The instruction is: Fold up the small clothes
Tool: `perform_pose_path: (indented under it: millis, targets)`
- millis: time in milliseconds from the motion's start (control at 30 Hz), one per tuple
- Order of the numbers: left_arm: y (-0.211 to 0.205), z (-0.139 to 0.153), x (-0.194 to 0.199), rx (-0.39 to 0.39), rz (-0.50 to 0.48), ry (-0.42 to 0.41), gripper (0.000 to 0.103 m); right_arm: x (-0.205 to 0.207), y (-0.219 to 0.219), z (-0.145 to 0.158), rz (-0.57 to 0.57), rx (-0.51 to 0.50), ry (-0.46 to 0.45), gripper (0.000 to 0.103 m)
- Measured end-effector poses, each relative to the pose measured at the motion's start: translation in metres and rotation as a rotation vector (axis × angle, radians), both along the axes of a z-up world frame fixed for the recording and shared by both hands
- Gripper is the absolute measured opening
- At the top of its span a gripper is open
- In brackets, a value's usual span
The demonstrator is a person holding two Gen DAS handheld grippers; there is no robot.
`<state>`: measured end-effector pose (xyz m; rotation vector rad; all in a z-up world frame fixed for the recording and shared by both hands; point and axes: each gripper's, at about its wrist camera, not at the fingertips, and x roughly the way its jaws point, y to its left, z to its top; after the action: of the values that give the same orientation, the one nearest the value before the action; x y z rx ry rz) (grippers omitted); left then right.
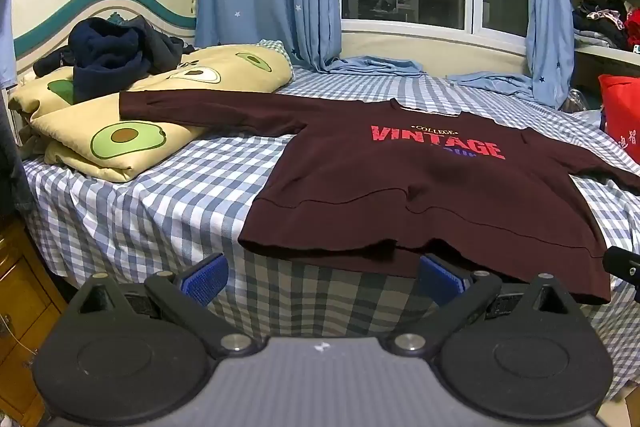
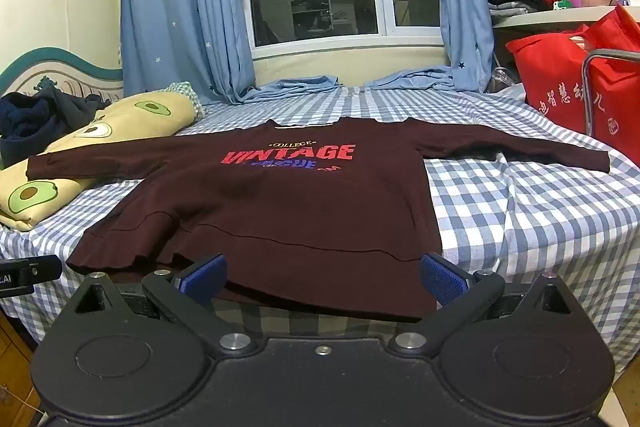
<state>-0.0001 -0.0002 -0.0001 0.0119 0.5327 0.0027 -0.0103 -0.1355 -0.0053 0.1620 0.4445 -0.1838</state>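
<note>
Maroon sweatshirt (image 2: 280,211) spread flat, front up, on blue-and-white checked bedsheet (image 2: 520,195), hem hanging just over the near bed edge; red "VINTAGE" lettering (image 2: 292,155) across the chest, smaller print above and purple print below. Both sleeves stretched out sideways, the left one lying over an avocado-print quilt (image 1: 120,139), folded beside the sweatshirt. Slight ripples along the ribbed hem band. Left gripper (image 1: 320,281) spread fully wide, blue pads bare, holding nothing, near the hem's left corner. Right gripper (image 2: 322,279) equally wide apart, empty, close in front of the hem's middle, not pressing the fabric
</note>
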Motion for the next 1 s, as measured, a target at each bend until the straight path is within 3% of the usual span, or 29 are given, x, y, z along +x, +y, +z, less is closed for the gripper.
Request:
perform_pose_path:
  millis: [1000]
  targets:
    - [0.0036, -0.0006, 0.0020, -0.006, 0.025, 0.013, 0.102, 0.0002, 0.0020, -0.0006, -0.003, 0.000, -0.003, 0.103]
